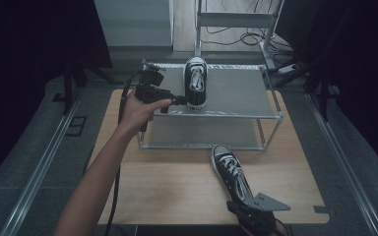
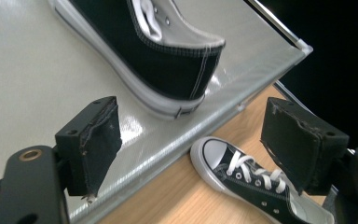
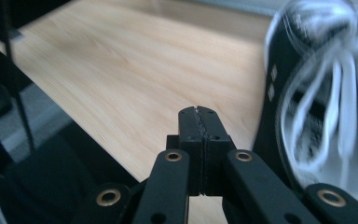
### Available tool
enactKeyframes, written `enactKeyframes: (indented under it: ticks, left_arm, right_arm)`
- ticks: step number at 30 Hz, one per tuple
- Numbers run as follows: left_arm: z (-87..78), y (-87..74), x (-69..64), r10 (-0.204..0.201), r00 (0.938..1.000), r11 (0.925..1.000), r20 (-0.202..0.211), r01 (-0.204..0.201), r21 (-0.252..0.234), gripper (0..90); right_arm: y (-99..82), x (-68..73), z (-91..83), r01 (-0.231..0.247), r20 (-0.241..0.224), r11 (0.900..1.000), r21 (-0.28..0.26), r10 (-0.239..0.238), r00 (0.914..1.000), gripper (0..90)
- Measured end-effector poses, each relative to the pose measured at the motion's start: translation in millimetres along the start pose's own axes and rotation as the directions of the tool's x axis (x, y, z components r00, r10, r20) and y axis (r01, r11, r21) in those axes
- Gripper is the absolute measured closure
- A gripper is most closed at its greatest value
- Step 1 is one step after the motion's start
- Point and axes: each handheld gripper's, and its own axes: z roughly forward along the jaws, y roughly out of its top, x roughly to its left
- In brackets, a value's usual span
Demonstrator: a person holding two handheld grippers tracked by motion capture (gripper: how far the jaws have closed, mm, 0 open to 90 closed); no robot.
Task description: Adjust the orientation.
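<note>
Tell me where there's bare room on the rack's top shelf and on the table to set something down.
On the rack's top shelf, the stretch right of the shoe on the shelf is bare; its left strip is crowded by the left gripper. On the table, the wood left of the second shoe is bare.

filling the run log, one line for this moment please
left hand-held gripper open | shelf shoe released | right hand-held gripper shut, empty | table shoe

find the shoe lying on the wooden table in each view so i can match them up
High view: shoe on the table, lower centre-right, toe toward the rack.
Left gripper view: bottom right, below the shelf edge.
Right gripper view: blurred at the right edge.
Shared landmark: the wooden table.
</note>
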Motion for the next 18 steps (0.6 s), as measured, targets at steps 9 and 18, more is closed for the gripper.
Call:
enactKeyframes:
  ticks: [9,18]
  left_arm:
    - [-1.8,-25.4,8.2,-0.007,0.9999,1.0000,0.009,0.007,-0.001,20.0]
    - [4.2,-43.5,17.9,-0.025,0.9994,0.9996,0.022,0.025,0.015,20.0]
  right_arm:
    - [-15.7,-17.0,0.0,-0.019,0.051,0.9996,0.022,0.018,0.9985,89.6]
    - [-18.0,-41.5,-13.6,-0.049,0.114,0.9987,0.011,0.048,0.9924,89.6]
